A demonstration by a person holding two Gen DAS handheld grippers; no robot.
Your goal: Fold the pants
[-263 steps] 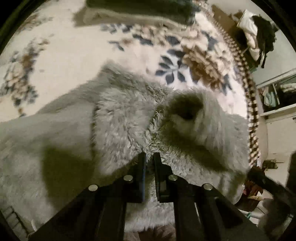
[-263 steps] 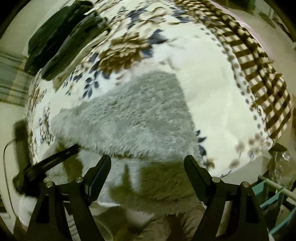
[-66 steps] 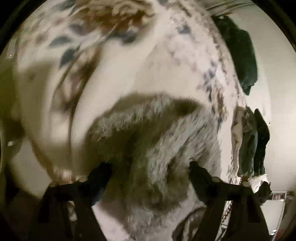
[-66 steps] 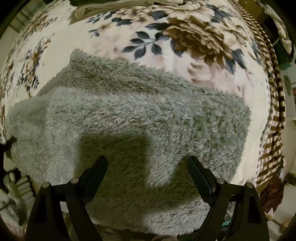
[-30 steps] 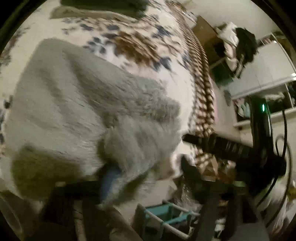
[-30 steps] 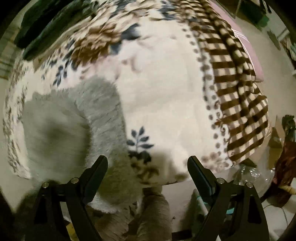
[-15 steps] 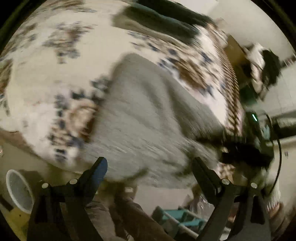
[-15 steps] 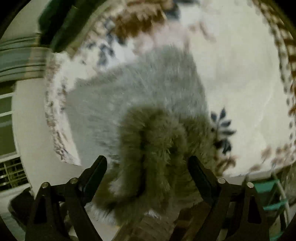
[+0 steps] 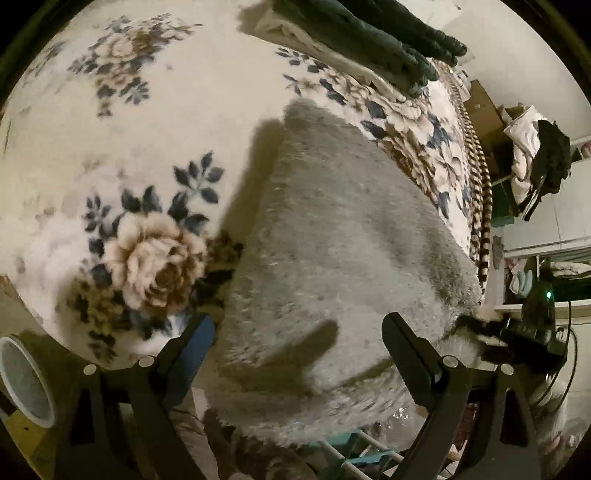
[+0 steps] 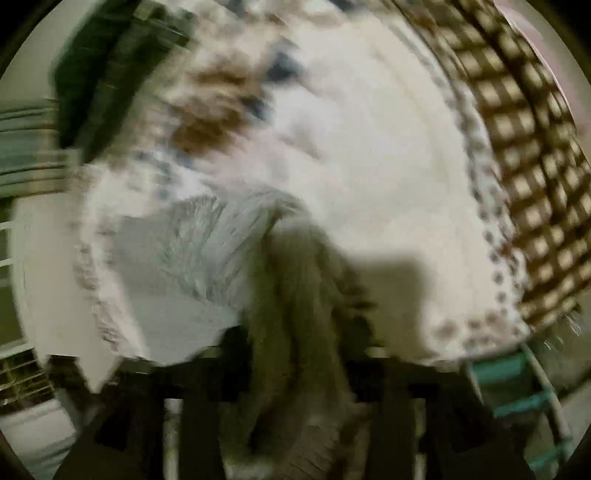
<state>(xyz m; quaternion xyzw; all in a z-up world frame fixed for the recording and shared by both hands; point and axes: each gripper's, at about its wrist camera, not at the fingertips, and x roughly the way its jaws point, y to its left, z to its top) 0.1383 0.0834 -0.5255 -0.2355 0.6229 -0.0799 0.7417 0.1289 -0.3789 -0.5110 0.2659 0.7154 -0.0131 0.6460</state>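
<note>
The main risk is the fold coming undone. The fluffy grey fleece pants (image 9: 332, 258) lie as a thick, already doubled bundle at the near edge of the bed, and their lowest hem hangs past that edge. If the right gripper (image 10: 295, 373) drags the bunched corner sideways instead of laying it over, the whole stack could slide off the slick floral plush blanket (image 9: 110, 155) toward the teal wire rack (image 9: 354, 448) below. The pile is also deep enough that a shallow pinch might catch only the top layer and peel it away from the rest.

The left gripper (image 9: 297, 343) hovers over the bundle with its jaws spread wide, holding nothing; its shadow falls on the fleece. In the right wrist view a dark, rumpled wad of the fleece fills the space between the fingers. That view is badly smeared by motion (so I cannot tell whether the jaws are actually clamped on it or merely around it).

The fleece is long-napped, soft and bulky, rounding at every crease rather than folding sharply. The blanket is smooth, cream, printed with brown roses and blue leaves, bordered by a brown checked band (image 9: 480, 206). A pile of dark folded clothes (image 9: 369, 33) rests at the far side.
</note>
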